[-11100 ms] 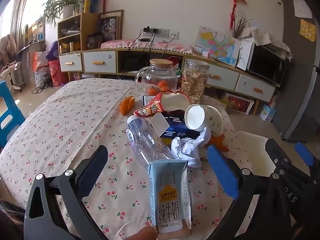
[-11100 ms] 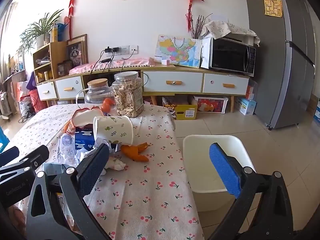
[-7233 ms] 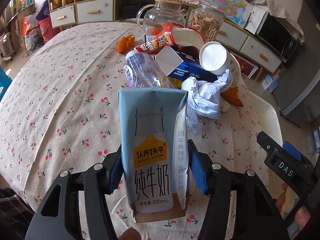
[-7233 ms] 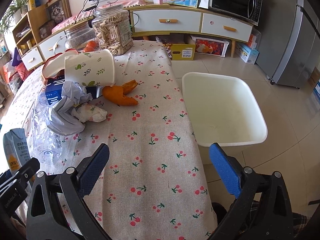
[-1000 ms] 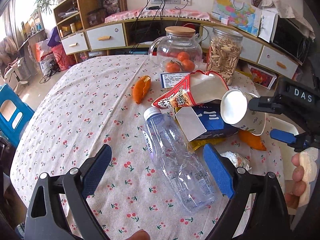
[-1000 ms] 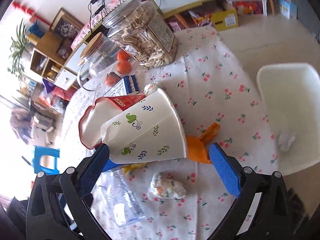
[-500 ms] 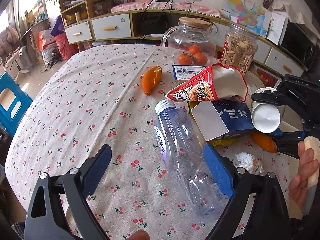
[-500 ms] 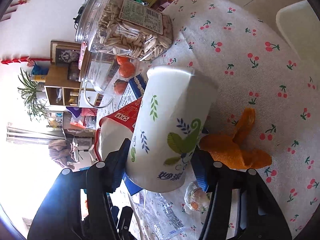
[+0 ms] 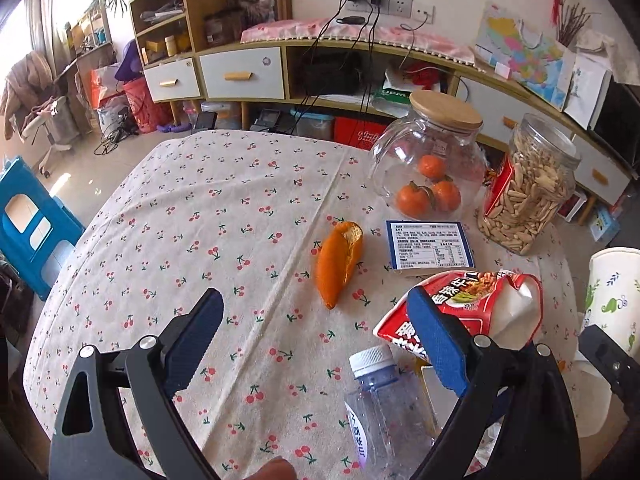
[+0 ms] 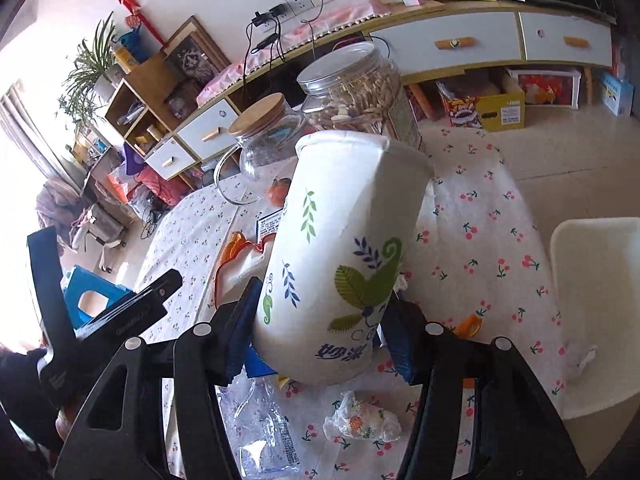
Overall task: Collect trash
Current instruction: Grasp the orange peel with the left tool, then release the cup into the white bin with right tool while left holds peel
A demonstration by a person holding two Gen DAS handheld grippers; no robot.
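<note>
My right gripper (image 10: pixel 320 340) is shut on a white paper cup with leaf prints (image 10: pixel 344 256) and holds it above the table; the cup also shows at the right edge of the left wrist view (image 9: pixel 612 296). My left gripper (image 9: pixel 316 344) is open and empty above the tablecloth. Near it lie an orange peel (image 9: pixel 340 264), a red snack bag (image 9: pixel 472 308), a clear plastic bottle (image 9: pixel 384 408) and a blue-edged packet (image 9: pixel 430 246). A crumpled wrapper (image 10: pixel 362 420) and another peel (image 10: pixel 468 326) lie under the cup. A white bin (image 10: pixel 596 312) stands right of the table, with a paper wad (image 10: pixel 580 356) in it.
A glass jar of oranges (image 9: pixel 430 168) and a jar of seeds (image 9: pixel 528 184) stand at the table's far side. A blue stool (image 9: pixel 32 232) stands on the floor to the left. Cabinets line the wall behind.
My right gripper has lifted the paper cup off the table and tilted it upright. My left gripper has moved forward and left over the table, still open.
</note>
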